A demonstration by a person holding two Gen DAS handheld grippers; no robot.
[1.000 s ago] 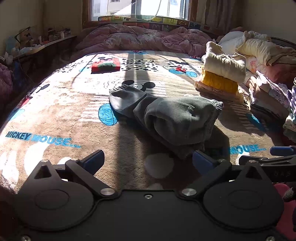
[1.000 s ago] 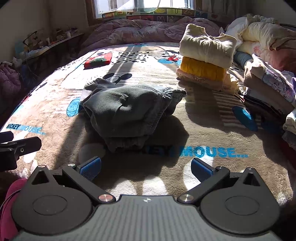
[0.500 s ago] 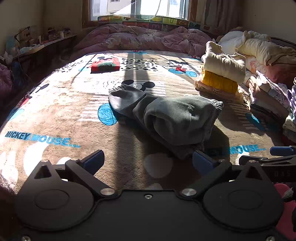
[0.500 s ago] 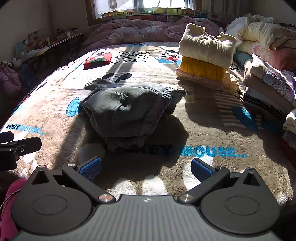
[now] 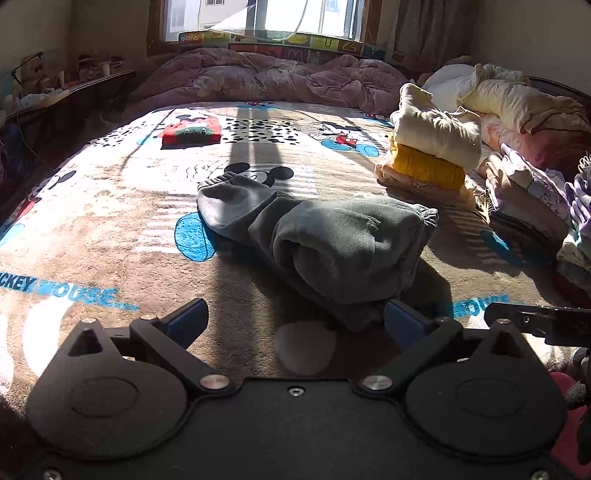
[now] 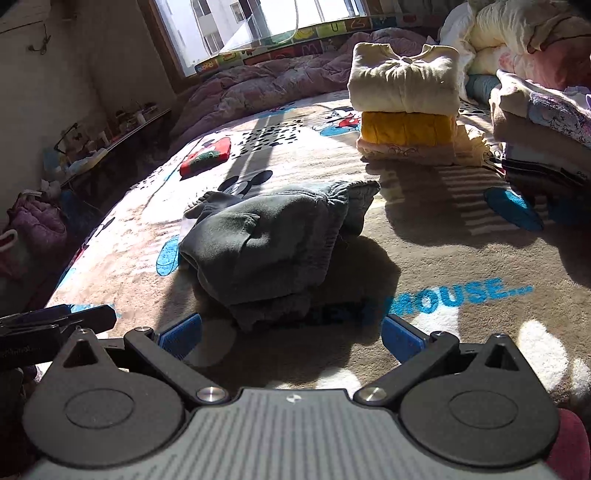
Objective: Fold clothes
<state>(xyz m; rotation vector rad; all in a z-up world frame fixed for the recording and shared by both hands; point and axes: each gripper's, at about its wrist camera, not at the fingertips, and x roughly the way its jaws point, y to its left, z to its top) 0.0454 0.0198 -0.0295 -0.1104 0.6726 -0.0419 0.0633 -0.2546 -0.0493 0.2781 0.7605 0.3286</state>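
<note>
The folded grey garment lay on the cartoon-print blanket, just ahead of both tongs. The left gripper stood spread wide and empty, its right fingertip just beside the bundle's near edge. The right gripper also gaped, holding nothing, the garment ahead between its fingers.

Bedroom. Window on far wall, strong sunlight entering, bar shadows across bed. Bed covered by cartoon-mouse print blanket. Pink quilt bunched along far edge beneath window. Cluttered shelf on left wall. Curtain at right of window.
</note>
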